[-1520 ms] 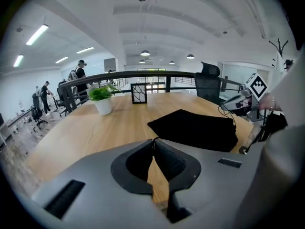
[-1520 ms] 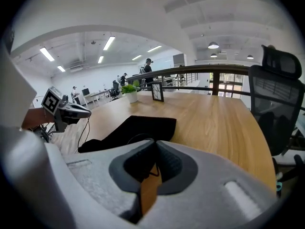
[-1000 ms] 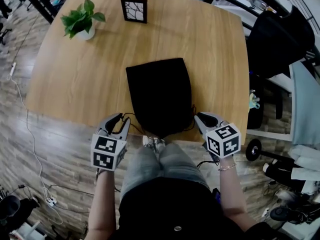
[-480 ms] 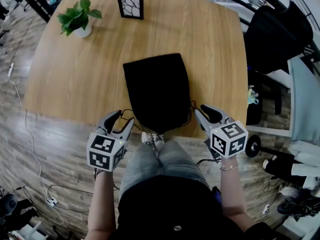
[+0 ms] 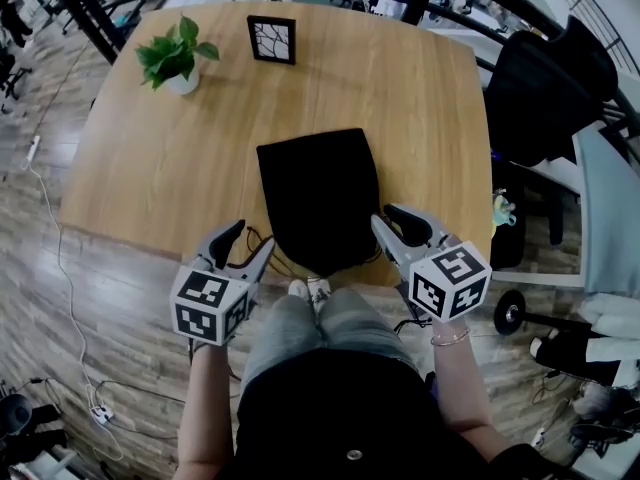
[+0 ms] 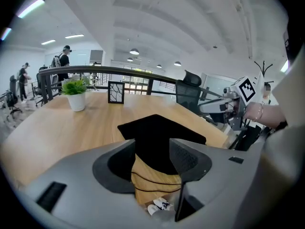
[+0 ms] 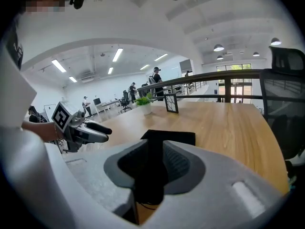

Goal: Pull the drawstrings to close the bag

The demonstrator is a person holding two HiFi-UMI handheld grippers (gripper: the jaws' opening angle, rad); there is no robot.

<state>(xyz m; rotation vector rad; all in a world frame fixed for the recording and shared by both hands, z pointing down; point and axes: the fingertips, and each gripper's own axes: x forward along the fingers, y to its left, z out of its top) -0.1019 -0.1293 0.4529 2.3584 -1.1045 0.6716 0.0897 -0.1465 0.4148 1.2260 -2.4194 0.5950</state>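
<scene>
Left gripper: jaws wide apart, just been opening, nothing clamped. Drawstrings lie slack on the wood, seen through the gap. Right gripper: jaws apart, just been opening, pads clear of the bag. Black bag lies flat at the table's 6 o'clock edge. Plant at 11, picture frame at 12. Black chair at 2; plank floor around.

The right hand-held gripper is hovering, its jaws having just been opening and gripping nothing. Through the gap the black bag is showing, lying flat on the wooden surface. A potted plant and a picture frame are standing at the far edge, while the left hand-held gripper, jaws also just opening, is hanging off the surface's edge at the left.
</scene>
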